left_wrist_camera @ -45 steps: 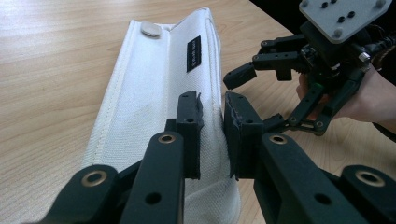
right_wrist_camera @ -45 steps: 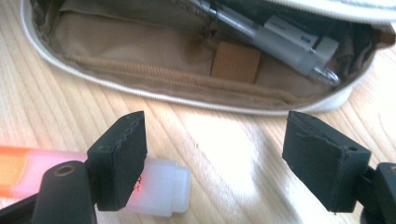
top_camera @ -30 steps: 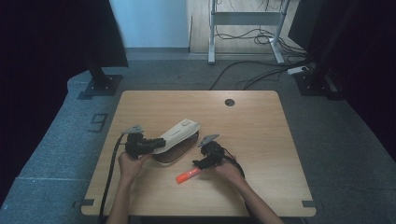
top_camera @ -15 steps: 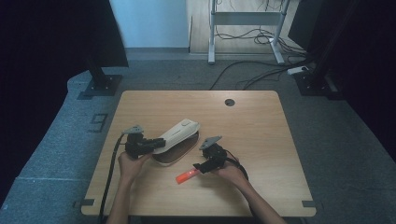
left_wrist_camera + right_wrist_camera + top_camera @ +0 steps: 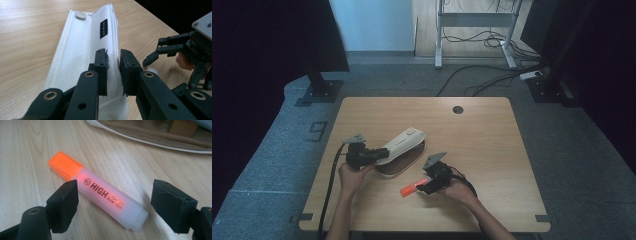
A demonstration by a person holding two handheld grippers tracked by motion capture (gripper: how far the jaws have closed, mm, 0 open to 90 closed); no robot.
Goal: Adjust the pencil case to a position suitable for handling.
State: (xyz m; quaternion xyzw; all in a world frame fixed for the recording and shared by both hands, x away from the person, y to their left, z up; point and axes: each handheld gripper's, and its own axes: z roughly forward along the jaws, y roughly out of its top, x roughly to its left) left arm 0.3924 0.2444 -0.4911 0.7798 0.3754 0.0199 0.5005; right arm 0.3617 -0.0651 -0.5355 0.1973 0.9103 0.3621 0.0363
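Two grippers at work near the desk's (image 5: pixel 362 220) front edge. Since a second ago little has shifted: the right gripper (image 5: pixel 424 185) has edged slightly along the highlighter (image 5: pixel 412 188), so the pickup is not yet made. Its jaws stand apart, straddling the pen without pressing it. Left gripper (image 5: pixel 113 72) has its jaws clamped on the pouch's (image 5: pixel 82 50) upper edge, holding the mouth open. Highlighter: orange cap, frosted barrel, lying flat just in front of the pouch.
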